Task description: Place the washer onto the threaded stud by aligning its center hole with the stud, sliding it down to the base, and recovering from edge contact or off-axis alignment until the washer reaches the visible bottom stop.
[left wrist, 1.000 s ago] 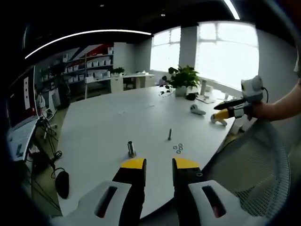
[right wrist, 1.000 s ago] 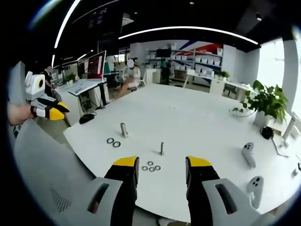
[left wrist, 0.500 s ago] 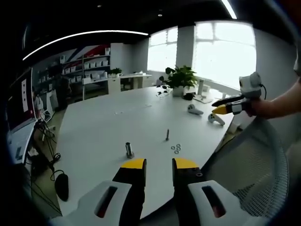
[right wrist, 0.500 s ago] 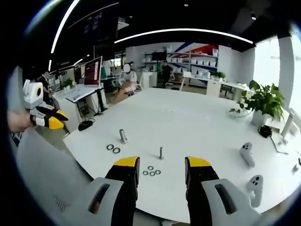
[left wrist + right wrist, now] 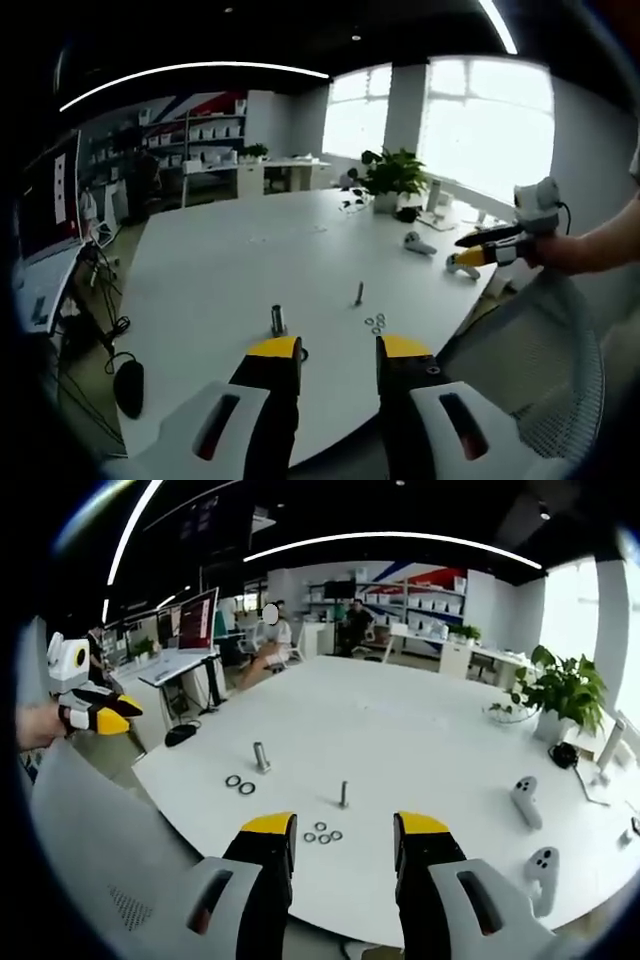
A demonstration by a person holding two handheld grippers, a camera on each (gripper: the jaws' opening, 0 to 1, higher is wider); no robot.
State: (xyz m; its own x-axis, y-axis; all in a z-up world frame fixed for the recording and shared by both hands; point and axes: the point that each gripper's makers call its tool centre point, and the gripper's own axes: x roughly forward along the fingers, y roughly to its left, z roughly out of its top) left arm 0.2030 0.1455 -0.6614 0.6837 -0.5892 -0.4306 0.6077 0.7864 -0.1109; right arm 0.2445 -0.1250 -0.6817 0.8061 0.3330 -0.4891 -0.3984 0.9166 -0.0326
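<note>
Still, both hand-held grippers hover apart-jawed, short of the washers.

My left gripper rises from the bottom centre, its yellow-tipped jaws apart with nothing between them. Just above them on the large white table I see a slim upright threaded metal stud, a cluster of small silver washers right of it, and a thicker grey metal cylinder to the left. At the right edge, the other yellow-tipped gripper hovers over a grey mesh chair back.
</note>
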